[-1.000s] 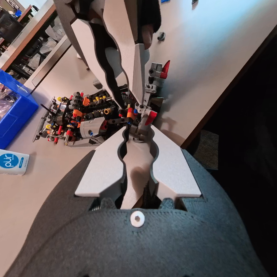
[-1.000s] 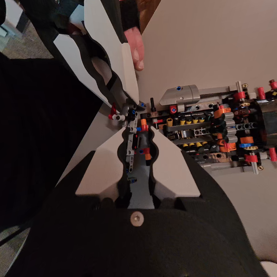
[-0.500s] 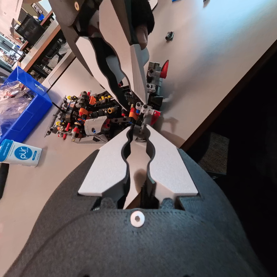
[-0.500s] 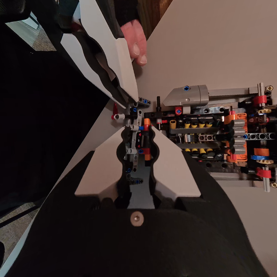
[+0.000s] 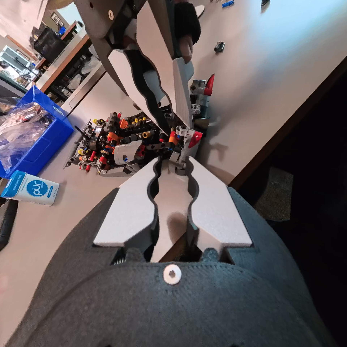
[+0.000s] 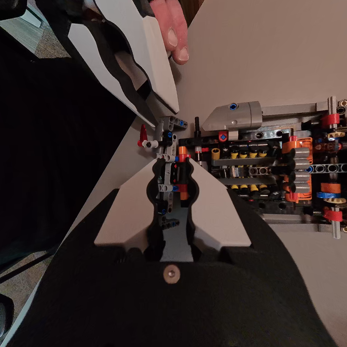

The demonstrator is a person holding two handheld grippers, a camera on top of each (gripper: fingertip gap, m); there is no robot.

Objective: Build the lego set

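Observation:
The lego model (image 5: 127,140), a long black and grey frame with orange, red and yellow parts, lies on the beige table (image 5: 244,56). It also shows in the right wrist view (image 6: 253,169). My left gripper (image 5: 172,158) is open, its tips on either side of a grey beam (image 5: 176,165) at the model's near end. My right gripper (image 6: 173,159) comes down from above and is shut on the same end of the model, across a grey liftarm (image 6: 168,170) and an orange and red axle. Each gripper shows in the other's view, the right (image 5: 177,130) and the left (image 6: 166,118).
A blue bin (image 5: 37,135) with plastic bags stands at the left. A white and blue box (image 5: 32,189) lies in front of it. A small dark piece (image 5: 218,46) lies farther back. The table edge (image 5: 262,150) runs close on the right, with dark floor beyond. Both grippers' tips are close together, under 4 cm apart.
My left gripper closed in on the grey beam half a second ago and has now opened wider again. My right gripper keeps its grip. Both cameras have drawn back a little.

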